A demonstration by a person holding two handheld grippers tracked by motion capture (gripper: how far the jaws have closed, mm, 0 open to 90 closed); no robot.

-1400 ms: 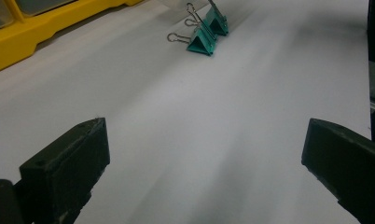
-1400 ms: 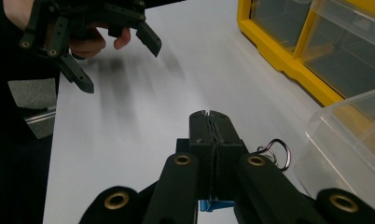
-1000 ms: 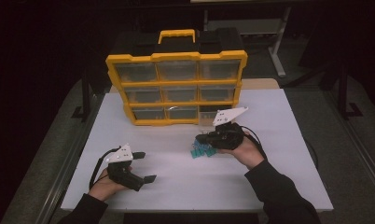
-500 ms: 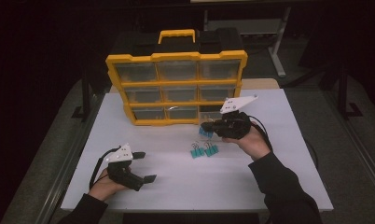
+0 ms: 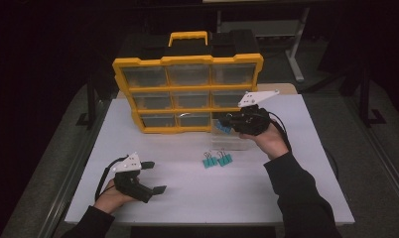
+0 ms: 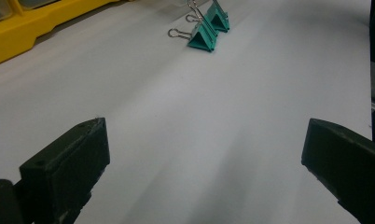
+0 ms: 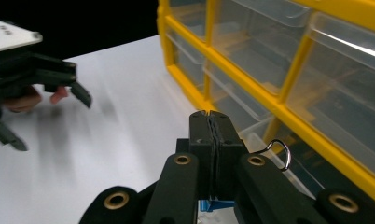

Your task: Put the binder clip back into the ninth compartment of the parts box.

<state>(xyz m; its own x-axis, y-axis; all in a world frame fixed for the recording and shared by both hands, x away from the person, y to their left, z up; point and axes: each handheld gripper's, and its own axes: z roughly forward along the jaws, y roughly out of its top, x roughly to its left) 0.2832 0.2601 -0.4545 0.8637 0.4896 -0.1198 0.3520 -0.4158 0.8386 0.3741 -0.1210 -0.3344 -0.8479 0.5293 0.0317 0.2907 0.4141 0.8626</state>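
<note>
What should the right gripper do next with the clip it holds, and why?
Probably carry the blue binder clip over the clear drawer lying out on the table and let go. The right gripper is shut on it beside the yellow organizer; two teal clips wait.

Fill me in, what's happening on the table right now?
A person is sorting binder clips at a yellow drawer organizer. The right gripper is shut on a blue binder clip, its wire loop poking out beside the jaws, and holds it up near the organizer's lower right corner, above a clear drawer that lies on the table. Two teal binder clips lie on the table in front of the organizer. The left gripper is open, low over the table at the near left, holding nothing.
</note>
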